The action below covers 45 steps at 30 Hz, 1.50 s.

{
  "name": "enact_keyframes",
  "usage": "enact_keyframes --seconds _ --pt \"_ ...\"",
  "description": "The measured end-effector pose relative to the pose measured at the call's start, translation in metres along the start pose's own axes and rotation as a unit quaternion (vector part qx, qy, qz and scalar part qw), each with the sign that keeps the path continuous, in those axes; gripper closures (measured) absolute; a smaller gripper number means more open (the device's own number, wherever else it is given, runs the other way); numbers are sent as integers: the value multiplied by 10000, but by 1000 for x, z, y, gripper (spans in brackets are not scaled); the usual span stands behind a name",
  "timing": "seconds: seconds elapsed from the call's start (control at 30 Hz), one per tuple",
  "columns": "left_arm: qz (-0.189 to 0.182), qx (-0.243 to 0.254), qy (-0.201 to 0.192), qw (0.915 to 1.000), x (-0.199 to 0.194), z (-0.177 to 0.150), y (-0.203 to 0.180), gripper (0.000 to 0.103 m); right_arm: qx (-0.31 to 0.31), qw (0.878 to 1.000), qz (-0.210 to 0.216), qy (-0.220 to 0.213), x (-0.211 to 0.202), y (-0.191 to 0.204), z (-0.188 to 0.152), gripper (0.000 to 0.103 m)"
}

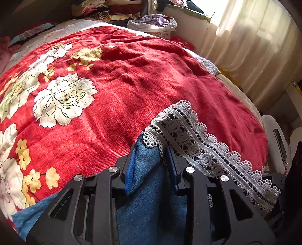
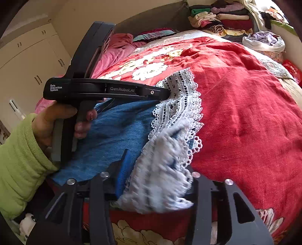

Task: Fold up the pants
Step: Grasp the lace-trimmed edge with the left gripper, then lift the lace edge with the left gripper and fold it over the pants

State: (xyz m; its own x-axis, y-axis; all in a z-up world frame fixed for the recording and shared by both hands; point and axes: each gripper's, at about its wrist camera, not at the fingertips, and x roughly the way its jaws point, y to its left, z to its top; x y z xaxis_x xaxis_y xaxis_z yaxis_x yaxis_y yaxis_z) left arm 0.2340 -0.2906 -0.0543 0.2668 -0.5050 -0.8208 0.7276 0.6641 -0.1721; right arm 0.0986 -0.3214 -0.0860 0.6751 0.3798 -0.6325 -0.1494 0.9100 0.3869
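The pants [image 1: 149, 190] are blue denim with a white crochet lace hem [image 1: 190, 137]. They hang over a red floral blanket [image 1: 113, 90] on a bed. My left gripper [image 1: 151, 152] is shut on the denim just below the lace. In the right wrist view the left gripper [image 2: 166, 92] shows from the side, pinching the pants [image 2: 117, 132] at the lace [image 2: 181, 98]. My right gripper [image 2: 156, 169] is shut on the lace hem, which bunches and blurs between its fingers.
The red blanket [image 2: 245, 116] covers most of the bed. A white bag of clothes [image 1: 152, 23] and stacked folded laundry [image 2: 217, 17] sit at the far end. Curtains [image 1: 254, 47] hang on the right. White cupboards [image 2: 28, 66] stand at the left.
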Motion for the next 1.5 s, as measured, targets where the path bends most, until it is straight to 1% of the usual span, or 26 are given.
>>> enact_keyframes --seconds 0.07,0.13,0.2,0.27,0.37,0.47,0.63,0.73,0.87,0.93,0.97,1.03,1.07,1.13,1.23,1.27,1.33,1.37,1.43,1.5 --pt "9 -66 -37 10000 -2 -1 1 88 34 9998 179 27 3 3 1 77" --pt "-49 -170 -140 9997 -8 -2 4 94 19 9997 240 26 4 9 2 78" --pt "-166 -261 -276 9991 -17 -3 8 96 -76 9996 272 -12 2 17 4 78" --pt "-316 -335 -440 9980 -30 -5 12 96 -152 9993 325 -67 -3 24 6 78" --pt "-448 -508 -711 9952 -53 -7 20 96 -337 9984 414 -165 -12 38 12 78" --pt "-478 -665 -1001 9916 -79 -12 30 96 -548 9970 480 -274 -20 56 18 78" --pt "-368 -882 -1316 9867 -115 -28 51 96 -955 9928 630 -353 -24 94 30 78" --pt "-287 -1050 -1389 9843 -124 -42 66 96 -1193 9900 695 -274 -16 116 32 78" --pt "-54 -1416 -1242 9821 -118 -67 92 91 -1401 9884 579 33 13 137 27 78" --pt "34 -1600 -1197 9798 -116 -80 105 87 -1482 9871 555 229 27 146 21 78" --pt "98 -1724 -1197 9777 -118 -88 112 86 -1511 9867 520 311 33 150 18 78" --pt "73 -1945 -1295 9723 -126 -99 121 78 -1588 9851 499 423 41 158 12 78" --pt "47 -2087 -1380 9682 -133 -106 127 75 -1642 9843 463 456 43 162 10 76" --pt "41 -2244 -1560 9619 -147 -116 132 66 -1765 9824 394 472 45 170 8 76" --pt "172 -2488 -1726 9529 -169 -133 138 59 -2011 9783 282 410 45 184 8 76" --pt "109 -2623 -1836 9473 -178 -140 143 58 -2114 9763 249 384 47 188 9 76" --pt "-4 -2870 -1991 9370 -191 -153 150 52 -2389 9703 201 335 48 201 5 76" --pt "-9 -2979 -2043 9325 -197 -160 153 52 -2529 9668 150 333 49 208 0 76" --pt "-44 -3108 -2082 9274 -202 -169 157 46 -2760 9604 79 373 57 216 -6 75" --pt "-176 -3255 -2082 9222 -204 -178 160 44 -2869 9569 47 456 63 223 -14 72"
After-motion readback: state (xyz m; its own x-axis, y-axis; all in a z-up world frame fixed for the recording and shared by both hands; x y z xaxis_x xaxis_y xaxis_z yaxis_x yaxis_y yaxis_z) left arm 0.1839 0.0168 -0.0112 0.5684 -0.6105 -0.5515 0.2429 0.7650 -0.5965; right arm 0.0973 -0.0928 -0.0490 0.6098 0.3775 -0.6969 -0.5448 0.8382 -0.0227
